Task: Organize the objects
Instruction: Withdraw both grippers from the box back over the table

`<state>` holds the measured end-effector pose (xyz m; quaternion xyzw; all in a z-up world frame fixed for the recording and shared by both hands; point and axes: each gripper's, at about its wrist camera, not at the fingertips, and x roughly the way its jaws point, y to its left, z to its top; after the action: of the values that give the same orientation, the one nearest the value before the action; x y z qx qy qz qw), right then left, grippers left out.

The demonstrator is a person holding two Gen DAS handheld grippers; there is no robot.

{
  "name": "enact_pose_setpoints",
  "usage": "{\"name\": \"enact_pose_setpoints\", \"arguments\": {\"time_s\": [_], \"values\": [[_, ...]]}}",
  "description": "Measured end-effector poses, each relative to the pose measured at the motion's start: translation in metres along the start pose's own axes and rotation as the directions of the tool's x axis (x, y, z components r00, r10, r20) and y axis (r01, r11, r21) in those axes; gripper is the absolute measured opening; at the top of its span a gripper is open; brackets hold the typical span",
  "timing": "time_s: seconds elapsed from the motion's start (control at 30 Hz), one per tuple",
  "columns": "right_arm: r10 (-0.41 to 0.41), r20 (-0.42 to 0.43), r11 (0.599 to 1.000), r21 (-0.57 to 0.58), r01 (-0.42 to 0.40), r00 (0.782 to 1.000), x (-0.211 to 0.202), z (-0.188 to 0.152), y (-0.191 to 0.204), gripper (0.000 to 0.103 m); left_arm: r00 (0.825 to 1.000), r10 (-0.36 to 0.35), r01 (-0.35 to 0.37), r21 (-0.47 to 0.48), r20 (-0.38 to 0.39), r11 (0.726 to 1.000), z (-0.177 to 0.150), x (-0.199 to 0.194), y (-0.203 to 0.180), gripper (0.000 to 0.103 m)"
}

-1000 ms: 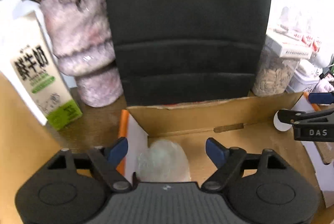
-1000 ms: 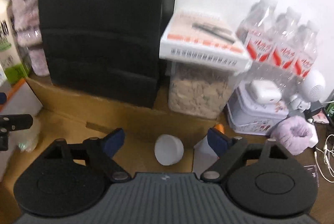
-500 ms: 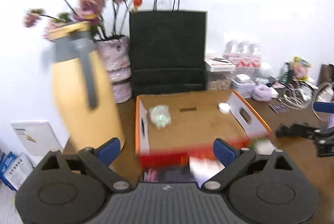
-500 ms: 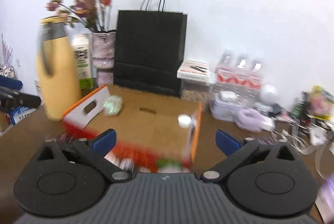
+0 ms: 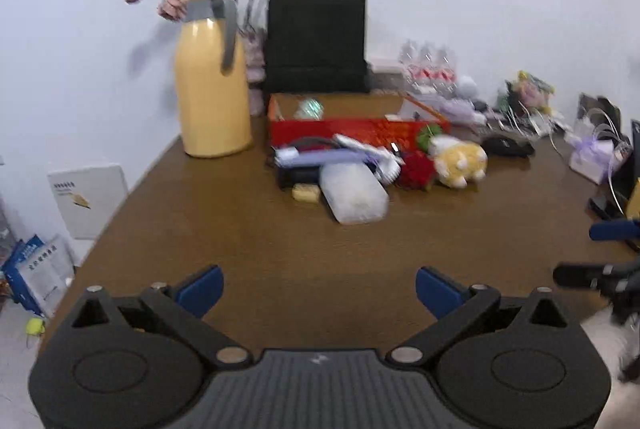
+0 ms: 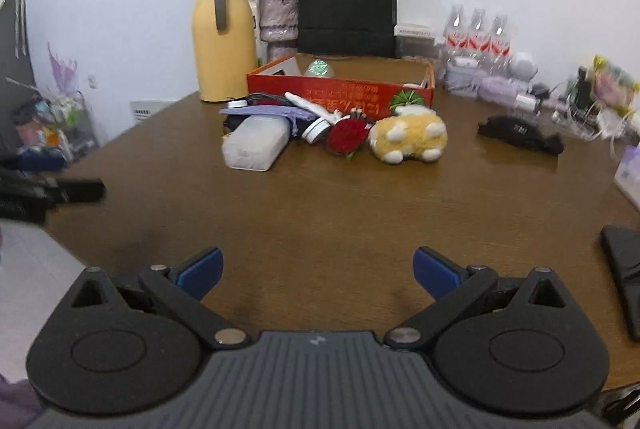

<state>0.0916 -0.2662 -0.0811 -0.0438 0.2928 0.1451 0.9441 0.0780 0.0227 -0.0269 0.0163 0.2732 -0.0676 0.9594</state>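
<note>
A red cardboard box [image 5: 356, 129] [image 6: 340, 93] stands open at the back of the brown table, with a greenish ball [image 5: 310, 107] [image 6: 319, 69] inside. In front of it lie a frosted white case [image 5: 354, 193] [image 6: 256, 143], a purple bundle [image 6: 272, 112], a red rose [image 6: 347, 135] and a yellow plush toy [image 5: 460, 159] [image 6: 408, 139]. My left gripper [image 5: 318, 287] hovers over the near table, far from the pile; its jaws are opening with nothing between them. My right gripper [image 6: 316, 269] is open and empty, also well short of the pile.
A yellow thermos jug [image 6: 222, 41], a vase of dried flowers [image 6: 278, 17], a black paper bag [image 6: 346, 5] and water bottles [image 6: 476, 33] line the back wall. A black device [image 6: 520, 133] and cluttered cables lie at the right. The table's edge runs close below both grippers.
Both grippers have pulled far back from inside the box to the table's near edge. Their jaws have spread wider. The greenish ball and a white round thing stayed in the box.
</note>
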Motion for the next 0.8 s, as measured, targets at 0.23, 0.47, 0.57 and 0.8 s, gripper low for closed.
{"name": "enact_pose_setpoints", "arguments": {"time_s": [0.23,0.47,0.57,0.8], "values": [[-0.022,0.028,1.0,0.006,0.022,0.999,0.004,0.001,0.011,0.103,1.0,0.004,-0.003,-0.025,0.027,1.0,-0.002,0.0,0.002,0.103],[-0.044,-0.026,0.999,0.007,0.045,0.999,0.032,0.006,0.008,0.103,0.999,0.027,-0.028,-0.055,-0.027,0.998,0.003,0.033,0.014,0.103],[-0.064,-0.05,0.998,0.007,0.065,0.997,0.048,0.013,0.005,0.103,0.999,0.027,-0.028,-0.049,-0.032,0.998,0.011,0.049,0.018,0.103],[-0.071,0.007,0.997,-0.007,0.071,0.997,0.086,0.049,-0.002,0.103,0.999,0.012,-0.012,-0.007,0.03,1.0,0.052,0.1,0.024,0.095]]}}
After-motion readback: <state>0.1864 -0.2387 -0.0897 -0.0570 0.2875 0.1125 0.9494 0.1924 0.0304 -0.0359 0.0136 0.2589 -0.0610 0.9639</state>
